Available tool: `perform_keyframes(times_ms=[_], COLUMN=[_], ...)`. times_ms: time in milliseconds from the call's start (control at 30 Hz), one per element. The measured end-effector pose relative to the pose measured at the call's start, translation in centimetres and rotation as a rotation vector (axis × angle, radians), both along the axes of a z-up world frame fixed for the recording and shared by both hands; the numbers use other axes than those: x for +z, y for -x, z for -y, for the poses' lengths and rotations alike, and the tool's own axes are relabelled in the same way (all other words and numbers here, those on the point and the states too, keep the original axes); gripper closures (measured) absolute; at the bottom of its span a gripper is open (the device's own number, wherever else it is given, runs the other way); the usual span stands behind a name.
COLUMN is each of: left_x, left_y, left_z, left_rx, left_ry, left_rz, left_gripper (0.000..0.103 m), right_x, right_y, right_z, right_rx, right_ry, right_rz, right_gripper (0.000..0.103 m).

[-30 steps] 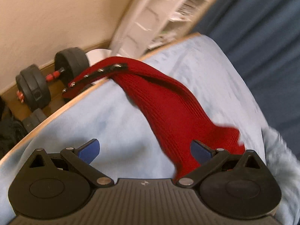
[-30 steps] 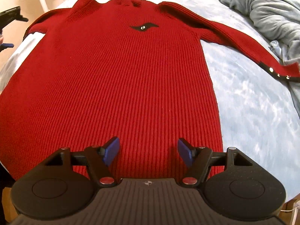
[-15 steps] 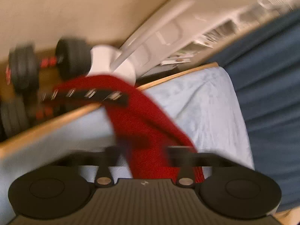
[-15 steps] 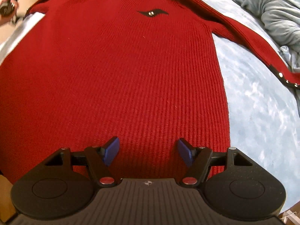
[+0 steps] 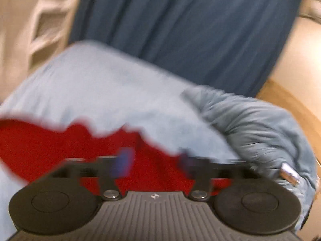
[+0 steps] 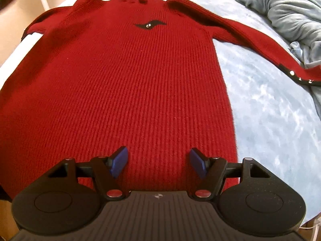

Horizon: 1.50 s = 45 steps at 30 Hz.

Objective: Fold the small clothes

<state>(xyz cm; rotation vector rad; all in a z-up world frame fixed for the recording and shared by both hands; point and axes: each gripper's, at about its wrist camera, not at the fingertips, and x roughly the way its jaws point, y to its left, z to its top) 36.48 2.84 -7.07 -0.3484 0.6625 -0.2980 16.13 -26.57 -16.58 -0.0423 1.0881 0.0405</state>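
A red knit sweater lies flat on the light blue bed, neck at the far end. Its right sleeve stretches to a black studded cuff. The left sleeve lies bunched by the shoulder. My right gripper hovers open over the hem, with nothing between its blue pads. In the blurred left wrist view, my left gripper hangs above the sweater's neck end. Its jaws are opening, and only the cloth below shows through the gap.
A crumpled grey-blue blanket is heaped along the bed's right side, also seen as a blanket from the left wrist. A dark blue curtain hangs behind the bed. White furniture stands at the left.
My left gripper shut on the left sleeve, swung it up and over toward the body, then let go. The sleeve now lies by the shoulder. The right gripper barely moved.
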Motion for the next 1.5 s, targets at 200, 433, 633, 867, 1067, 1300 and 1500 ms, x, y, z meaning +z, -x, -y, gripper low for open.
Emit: perform_keyframes(times_ms=[200, 433, 633, 867, 1067, 1300, 1500], left_x=[-6.2, -13.5, -12.0, -0.7, -1.9, -9.6, -5.0], left_y=[-1.4, -4.6, -9.4, -7.7, 1.7, 6.2, 0.9], left_z=[-12.9, -25.0, -25.8, -13.2, 4.9, 0.8, -7.6], left_rx=[0.429, 0.625, 0.711, 0.498, -0.162, -0.212, 0.067], left_ry=[0.015, 0.321, 0.343, -0.134, -0.415, -0.402, -0.317], left_rz=[-0.18, -0.413, -0.35, -0.03, 0.156, -0.14, -0.089], left_gripper=[0.01, 0.004, 0.061, 0.089, 0.079, 0.027, 0.018], right_x=[-1.5, -1.6, -1.5, -1.3, 0.0, 1.0, 3.6], right_y=[0.5, -0.4, -0.8, -0.5, -0.1, 0.0, -5.2], right_z=[2.0, -0.4, -1.2, -1.1, -1.0, 1.3, 4.0], right_rx=[-0.066, -0.005, 0.015, 0.015, -0.002, -0.046, -0.183], right_ry=[-0.014, 0.01, 0.026, 0.023, 0.007, 0.007, -0.179], right_rz=[-0.052, -0.051, -0.063, -0.056, -0.024, 0.02, 0.174], right_gripper=[0.033, 0.033, 0.032, 0.032, 0.032, 0.032, 0.032])
